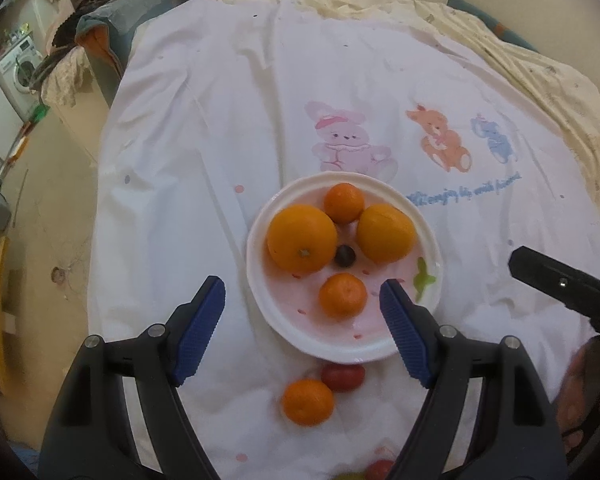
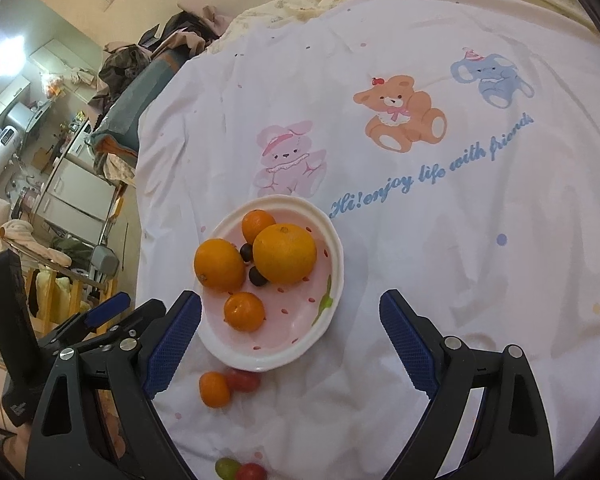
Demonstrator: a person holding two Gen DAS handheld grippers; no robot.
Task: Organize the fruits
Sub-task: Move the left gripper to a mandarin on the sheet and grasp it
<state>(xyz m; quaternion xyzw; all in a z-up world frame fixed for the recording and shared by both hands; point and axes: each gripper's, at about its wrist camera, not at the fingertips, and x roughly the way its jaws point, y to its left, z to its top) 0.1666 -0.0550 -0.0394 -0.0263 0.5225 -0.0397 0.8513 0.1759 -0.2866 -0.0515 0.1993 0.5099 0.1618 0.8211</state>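
A pink-and-white bowl on a white bedsheet holds two oranges, two mandarins and dark grapes. Just beside its near rim lie another mandarin and a cherry tomato. The left hand-held gripper and the right hand-held gripper both hover with jaws apart, clamping nothing.

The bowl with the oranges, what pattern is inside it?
The bowl is pink inside with small red flecks and a green leaf shape, white-rimmed; clearest in the right wrist view.
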